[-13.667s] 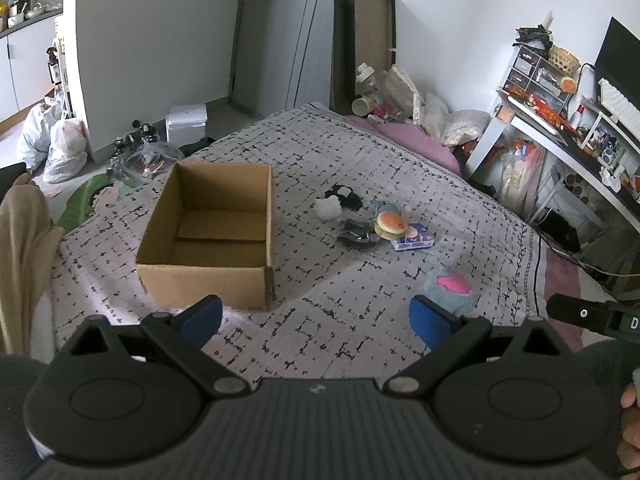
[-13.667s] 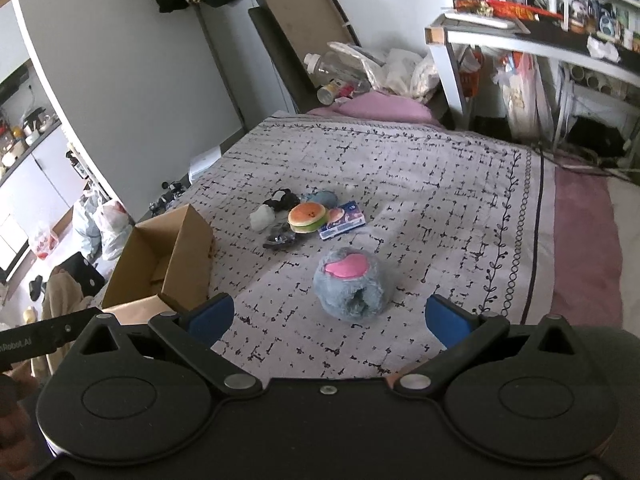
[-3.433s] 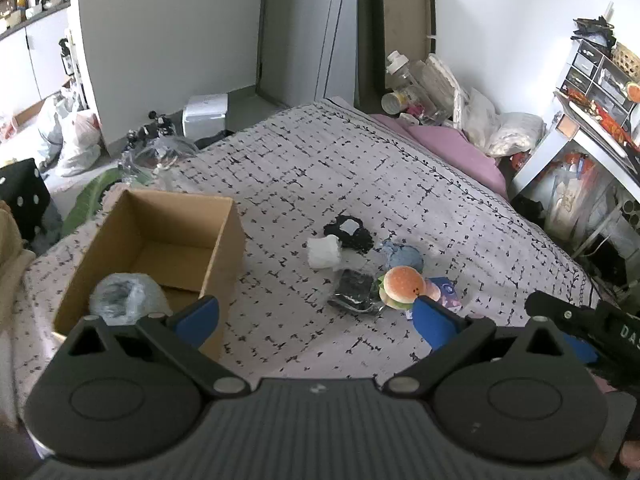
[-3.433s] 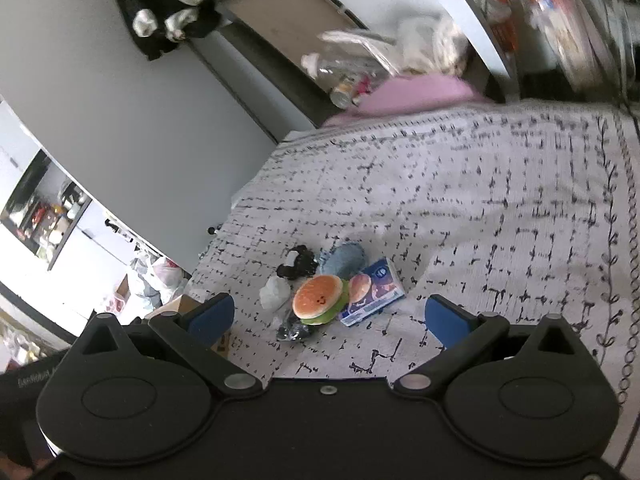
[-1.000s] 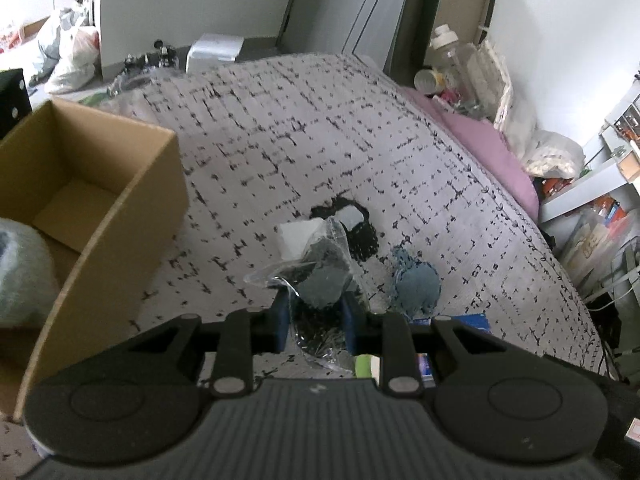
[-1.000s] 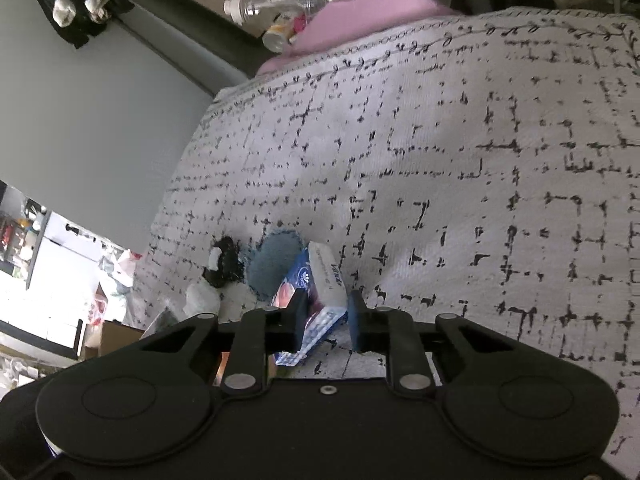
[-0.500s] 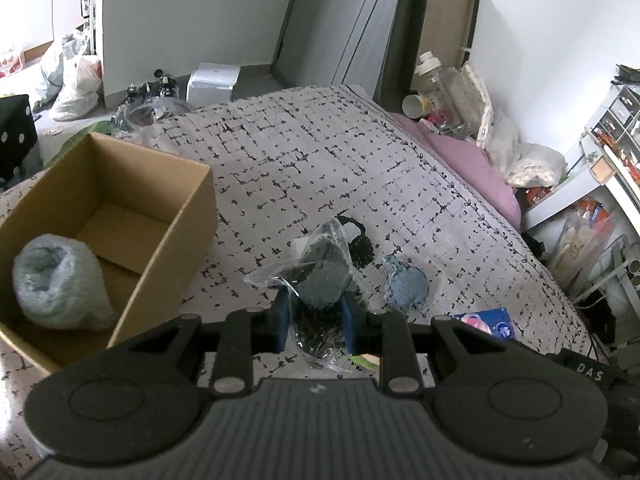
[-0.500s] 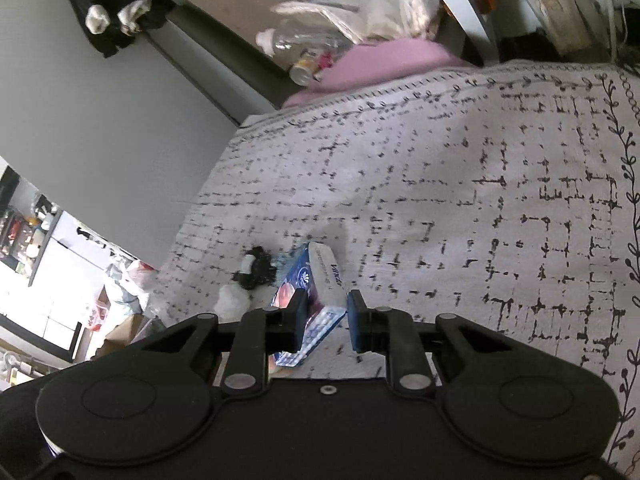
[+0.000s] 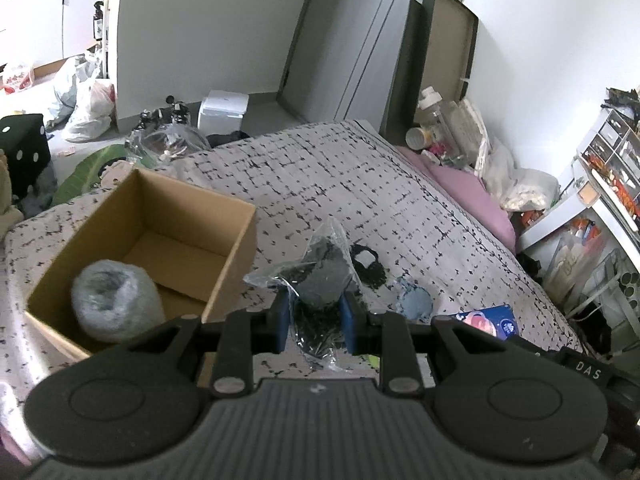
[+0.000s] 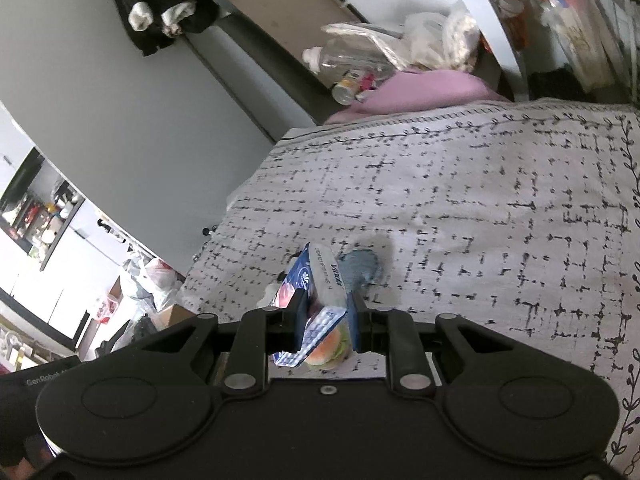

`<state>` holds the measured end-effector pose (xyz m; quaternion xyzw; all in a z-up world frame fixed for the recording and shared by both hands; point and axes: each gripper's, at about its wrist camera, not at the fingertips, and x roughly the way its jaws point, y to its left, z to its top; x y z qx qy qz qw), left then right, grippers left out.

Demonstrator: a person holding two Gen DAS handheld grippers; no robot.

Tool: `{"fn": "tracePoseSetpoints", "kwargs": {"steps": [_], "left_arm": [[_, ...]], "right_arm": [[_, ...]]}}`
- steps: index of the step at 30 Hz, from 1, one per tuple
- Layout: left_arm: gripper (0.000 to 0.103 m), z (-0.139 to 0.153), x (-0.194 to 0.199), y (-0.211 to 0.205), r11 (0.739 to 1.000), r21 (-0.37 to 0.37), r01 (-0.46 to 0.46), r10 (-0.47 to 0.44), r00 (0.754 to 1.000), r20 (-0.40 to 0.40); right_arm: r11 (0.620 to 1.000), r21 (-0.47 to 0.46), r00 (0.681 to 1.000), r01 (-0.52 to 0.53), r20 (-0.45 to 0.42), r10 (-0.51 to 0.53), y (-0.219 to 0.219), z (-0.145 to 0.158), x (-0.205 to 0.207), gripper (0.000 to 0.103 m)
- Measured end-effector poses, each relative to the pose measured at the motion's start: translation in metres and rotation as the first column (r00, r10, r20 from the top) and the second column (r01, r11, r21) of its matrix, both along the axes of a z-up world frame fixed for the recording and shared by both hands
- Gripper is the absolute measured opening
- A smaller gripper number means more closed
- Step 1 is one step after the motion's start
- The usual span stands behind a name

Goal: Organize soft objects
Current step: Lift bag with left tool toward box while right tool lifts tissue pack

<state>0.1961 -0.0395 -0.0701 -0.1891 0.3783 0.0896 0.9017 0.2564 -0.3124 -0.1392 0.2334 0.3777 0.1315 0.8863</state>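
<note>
While its two blue pads press in from either side, the left gripper (image 9: 313,317) is clenched on a clear plastic bag of dark fabric (image 9: 320,280), which hangs lifted above the patterned bedspread (image 9: 360,184) with its crinkled top flaring up past the fingers. Just left of that grip, the open cardboard box (image 9: 236,256) sits on the bed, and a fuzzy grey-blue plush (image 9: 116,306) lies in its near corner against the front wall. To the right of the left gripper, the blue tissue pack (image 9: 482,320) shows in the air, carried by the other tool. In the right wrist view, the right gripper (image 10: 326,322) is closed on that tissue pack (image 10: 316,292), its jaws squeezing the pack's lower half while the upper end tilts up and to the left. Directly below the pack, close under the jaws, a burger-shaped plush (image 10: 328,350) rests on the bedspread (image 10: 480,200). A little farther out, a round blue-grey soft piece (image 9: 414,300) lies on the cover, seen also just past the pack in the right view (image 10: 360,270). Beside it, a black item with a white patch (image 9: 366,264) lies flat on the bed. Beyond the far end of the bed, a pink pillow (image 9: 472,196) lies against a heap of bottles and bags.
</note>
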Motion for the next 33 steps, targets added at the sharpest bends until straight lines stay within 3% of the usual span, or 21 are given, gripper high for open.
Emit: {"fn": "tracePoseSetpoints", "kwargs": {"steps": [22,33], "left_arm": [[0.025,0.016,-0.029,0.062,0.997,0.015,-0.071,0.071,0.997,0.025],[0.025,0.004,-0.03,0.101,0.994,-0.004,-0.107,0.107,0.994,0.012]], "right_arm": [[0.996,-0.039,0.991,-0.085,0.097,0.088,0.059,0.03,-0.022,0.021],[0.989,-0.072,0.984,-0.13,0.112,0.138,0.1,0.034,-0.027,0.021]]}}
